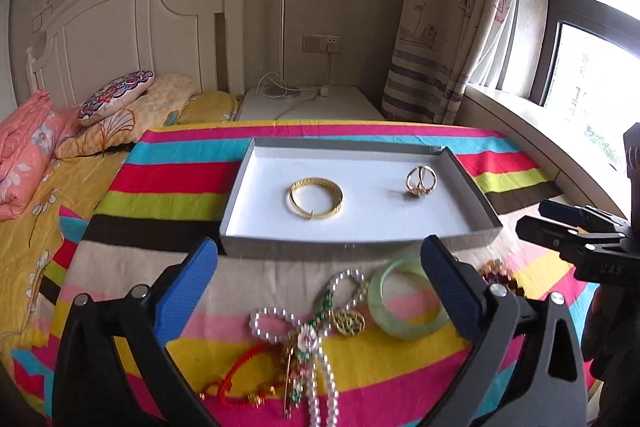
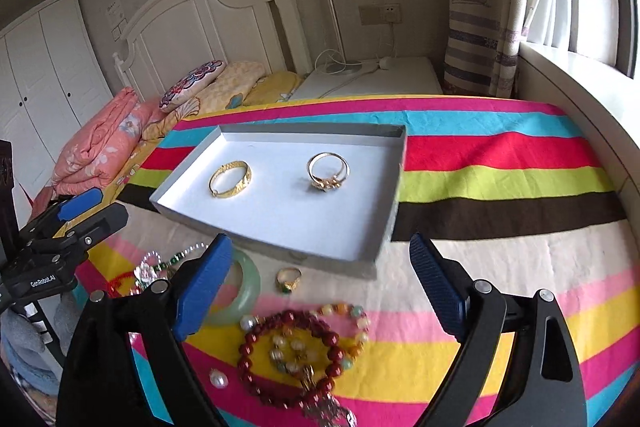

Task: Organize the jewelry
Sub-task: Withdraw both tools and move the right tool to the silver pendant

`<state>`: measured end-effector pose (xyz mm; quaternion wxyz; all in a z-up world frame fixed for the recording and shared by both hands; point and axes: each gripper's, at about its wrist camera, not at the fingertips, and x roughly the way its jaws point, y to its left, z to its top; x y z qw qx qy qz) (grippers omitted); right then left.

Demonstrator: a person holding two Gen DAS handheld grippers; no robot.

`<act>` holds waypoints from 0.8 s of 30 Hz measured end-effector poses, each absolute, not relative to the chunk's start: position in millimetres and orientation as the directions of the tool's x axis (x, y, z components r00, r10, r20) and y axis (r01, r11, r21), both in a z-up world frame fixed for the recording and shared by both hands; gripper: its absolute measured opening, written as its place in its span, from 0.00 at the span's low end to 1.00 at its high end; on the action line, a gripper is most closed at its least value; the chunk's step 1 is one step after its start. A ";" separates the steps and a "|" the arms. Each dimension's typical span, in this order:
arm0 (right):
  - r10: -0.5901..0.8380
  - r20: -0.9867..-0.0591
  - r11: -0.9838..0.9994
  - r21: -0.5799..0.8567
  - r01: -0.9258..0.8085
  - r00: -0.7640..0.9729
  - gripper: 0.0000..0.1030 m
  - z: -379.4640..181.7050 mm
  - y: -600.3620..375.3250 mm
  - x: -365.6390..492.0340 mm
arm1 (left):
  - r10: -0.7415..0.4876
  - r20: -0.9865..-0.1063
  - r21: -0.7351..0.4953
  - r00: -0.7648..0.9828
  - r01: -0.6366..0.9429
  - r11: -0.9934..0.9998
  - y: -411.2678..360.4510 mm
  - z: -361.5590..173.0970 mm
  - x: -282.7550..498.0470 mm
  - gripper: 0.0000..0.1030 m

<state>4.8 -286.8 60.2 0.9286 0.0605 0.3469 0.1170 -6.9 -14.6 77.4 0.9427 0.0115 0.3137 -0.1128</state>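
On the striped cloth (image 2: 500,187), the shallow white tray (image 2: 394,195) already held two pieces: a gold bangle (image 2: 230,179) on its left half and a thinner gold ring-shaped piece (image 2: 328,171) toward the right, well apart from each other. Everything else lay loose on the cloth in front of the tray's near wall.

My left gripper (image 1: 320,291) was spread wide, holding nothing. My right gripper (image 2: 320,291) was wide open too, empty.

Key relation, as I judged it: the jade bangle (image 1: 406,301) lay flat just ahead of the left tongs, offset toward the right-hand finger, whose blue pad (image 1: 446,287) overlapped the bangle's far-right rim in the left wrist view. I couldn't tell if pad and rim touched. In the right wrist view the same bangle sat partly hidden behind that gripper's left-hand pad (image 2: 202,291). So it lay between the two tools; the left looked nearer and better lined up. Being a ring, it had no long axis, so I'd close across one side of the rim.

Also loose:
- pearl strand (image 1: 280,323) and red cord (image 1: 236,379), directly under the left tongs
- red bead bracelet (image 2: 292,355) between the right fingers
- small gold ring (image 2: 289,279) just beside the tray's near wall
- single pearl (image 2: 218,379) off alone

Tangle risk on the pearl strand.
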 end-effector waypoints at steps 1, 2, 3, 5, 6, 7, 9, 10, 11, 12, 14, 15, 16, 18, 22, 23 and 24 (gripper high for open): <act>0.255 -0.628 0.966 0.193 -0.170 0.735 0.84 57.6 -291.0 -3.5 | -0.200 -0.596 -0.048 0.778 0.214 0.976 -13.4 72.3 -16.6 0.98; 0.255 -0.629 0.966 0.196 -0.167 0.734 0.84 54.8 -294.1 -10.6 | -0.194 -0.595 -0.043 0.780 0.211 0.977 -13.7 67.2 -27.1 0.98; 0.255 -0.633 0.966 0.196 -0.168 0.730 0.84 51.9 -295.6 -17.4 | -0.192 -0.597 -0.037 0.779 0.213 0.976 -14.0 61.9 -34.1 0.98; 0.248 -0.646 0.969 0.181 -0.171 0.722 0.84 46.2 -296.7 -27.9 | -0.190 -0.613 -0.019 0.767 0.226 0.974 -17.6 51.2 -45.4 0.98; 0.242 -0.653 0.970 0.171 -0.172 0.717 0.84 43.2 -297.5 -31.3 | -0.190 -0.624 -0.012 0.758 0.234 0.972 -19.7 45.9 -50.0 0.98; 0.235 -0.661 0.972 0.161 -0.172 0.712 0.84 40.6 -297.9 -35.3 | -0.192 -0.630 -0.007 0.753 0.241 0.970 -20.9 41.7 -54.2 0.98; 0.222 -0.670 0.975 0.143 -0.171 0.708 0.84 37.1 -295.3 -41.0 | -0.196 -0.632 -0.004 0.750 0.249 0.969 -20.6 35.7 -62.2 0.98; 0.220 -0.671 0.975 0.137 -0.174 0.708 0.84 35.9 -294.2 -43.9 | -0.200 -0.632 -0.009 0.749 0.251 0.968 -19.1 33.2 -65.7 0.98; 0.224 -0.674 0.974 0.136 -0.180 0.704 0.84 34.4 -293.4 -46.1 | -0.209 -0.631 -0.018 0.747 0.256 0.967 -17.4 31.3 -67.4 0.98; 0.229 -0.678 0.973 0.138 -0.185 0.699 0.84 32.3 -293.5 -46.7 | -0.224 -0.626 -0.034 0.747 0.261 0.965 -13.8 30.5 -69.6 0.98; 0.227 -0.692 0.973 0.131 -0.189 0.685 0.84 26.9 -291.7 -48.1 | -0.264 -0.605 -0.076 0.751 0.275 0.958 -7.0 33.1 -72.9 0.98; 0.223 -0.698 0.974 0.124 -0.192 0.680 0.84 22.9 -291.1 -50.7 | -0.281 -0.599 -0.092 0.750 0.284 0.954 -4.2 34.3 -72.7 0.98; 0.221 -0.704 0.974 0.118 -0.195 0.676 0.84 19.2 -290.8 -52.7 | -0.298 -0.592 -0.104 0.749 0.295 0.950 -1.9 35.0 -72.6 0.98; 0.231 -0.705 0.971 0.124 -0.204 0.671 0.84 16.4 -292.3 -56.5 | -0.331 -0.582 -0.132 0.743 0.315 0.940 -0.4 34.5 -73.3 0.98; 0.227 -0.707 0.970 0.105 -0.218 0.670 0.84 16.4 -290.4 -62.0 | -0.355 -0.570 -0.144 0.741 0.335 0.931 0.1 36.5 -74.5 0.98; 0.225 -0.714 0.970 0.097 -0.224 0.663 0.84 15.3 -288.6 -62.0 | -0.358 -0.574 -0.147 0.736 0.338 0.930 -0.7 36.2 -74.5 0.98; 0.221 -0.721 0.969 0.087 -0.231 0.657 0.84 14.1 -286.2 -63.1 | -0.357 -0.576 -0.146 0.735 0.338 0.930 -1.2 35.6 -74.3 0.98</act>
